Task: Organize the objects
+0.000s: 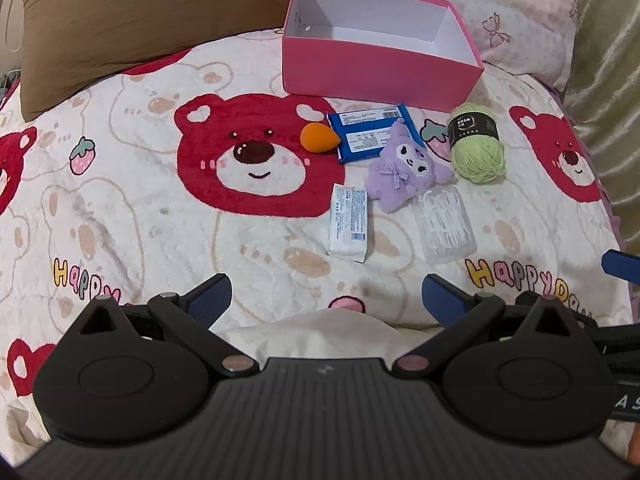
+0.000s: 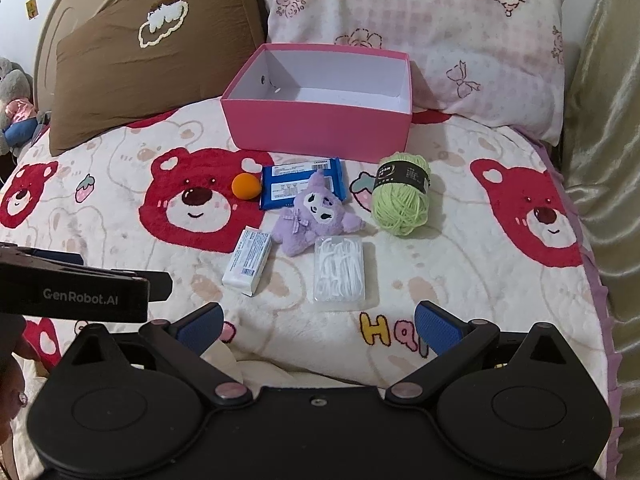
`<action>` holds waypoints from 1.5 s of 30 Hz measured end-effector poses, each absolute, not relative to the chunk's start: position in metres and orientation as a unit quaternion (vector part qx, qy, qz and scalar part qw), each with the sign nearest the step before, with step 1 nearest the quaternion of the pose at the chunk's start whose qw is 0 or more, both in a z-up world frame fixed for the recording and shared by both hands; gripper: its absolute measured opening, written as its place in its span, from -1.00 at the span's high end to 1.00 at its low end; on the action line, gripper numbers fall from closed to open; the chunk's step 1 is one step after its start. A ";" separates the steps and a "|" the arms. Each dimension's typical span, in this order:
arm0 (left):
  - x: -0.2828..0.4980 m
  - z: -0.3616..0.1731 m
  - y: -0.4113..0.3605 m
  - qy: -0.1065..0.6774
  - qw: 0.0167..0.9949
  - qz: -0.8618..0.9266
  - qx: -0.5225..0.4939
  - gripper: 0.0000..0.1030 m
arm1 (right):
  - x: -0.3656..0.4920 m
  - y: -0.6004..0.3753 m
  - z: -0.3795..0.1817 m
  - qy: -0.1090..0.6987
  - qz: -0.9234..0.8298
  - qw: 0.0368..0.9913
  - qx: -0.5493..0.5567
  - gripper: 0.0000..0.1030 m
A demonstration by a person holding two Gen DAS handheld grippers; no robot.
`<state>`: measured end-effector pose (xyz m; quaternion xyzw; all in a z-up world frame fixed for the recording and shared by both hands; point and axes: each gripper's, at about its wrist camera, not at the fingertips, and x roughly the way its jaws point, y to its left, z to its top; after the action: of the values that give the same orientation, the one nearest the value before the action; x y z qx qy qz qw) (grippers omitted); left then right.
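An empty pink box [image 1: 372,76] [image 2: 320,128] stands on the bear blanket near the pillows. In front of it lie an orange sponge [image 1: 318,136] [image 2: 246,186], a blue packet [image 1: 360,130] [image 2: 296,178], a purple plush [image 1: 404,166] [image 2: 314,216], a green yarn ball [image 1: 478,144] [image 2: 402,200], a white packet [image 1: 349,222] [image 2: 248,266] and a clear floss-pick case [image 1: 446,224] [image 2: 340,274]. My left gripper [image 1: 326,298] and my right gripper [image 2: 318,326] are both open and hold nothing, hovering short of the objects.
A brown pillow [image 1: 132,20] [image 2: 152,64] leans at the back left and a pink patterned pillow [image 1: 516,12] [image 2: 460,40] at the back right. Gold fabric [image 2: 604,160] runs along the right side. The left gripper's black body [image 2: 76,292] shows at the right view's left edge.
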<state>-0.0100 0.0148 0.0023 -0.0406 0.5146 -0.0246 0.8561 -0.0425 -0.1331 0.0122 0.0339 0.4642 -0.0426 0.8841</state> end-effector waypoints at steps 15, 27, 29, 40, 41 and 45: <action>-0.011 0.009 0.018 0.517 0.853 -0.050 -0.039 -1.00 | -0.041 -0.140 0.003 0.480 -0.053 0.875 0.033 -1.00; -0.013 0.013 0.021 0.515 0.855 -0.058 -0.030 -0.99 | -0.040 -0.135 0.004 0.476 -0.034 0.879 0.025 -1.00; -0.013 0.012 0.023 0.517 0.854 -0.056 -0.033 -0.99 | -0.039 -0.134 0.004 0.475 -0.033 0.879 0.025 -1.00; -0.010 0.006 0.036 0.525 0.848 -0.050 -0.045 -0.97 | -0.036 -0.124 0.002 0.479 -0.022 0.877 0.015 -1.00; -0.010 0.006 0.037 0.525 0.848 -0.047 -0.047 -0.98 | -0.036 -0.123 0.002 0.481 -0.022 0.877 0.013 -1.00; -0.009 0.005 0.043 0.524 0.849 -0.045 -0.050 -0.98 | -0.037 -0.122 0.003 0.482 -0.021 0.876 0.015 -1.00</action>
<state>-0.0086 0.0431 0.0054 -0.0496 0.5244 -0.0450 0.8488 -0.0368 -0.1217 0.0034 0.0148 0.4821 -0.0212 0.8757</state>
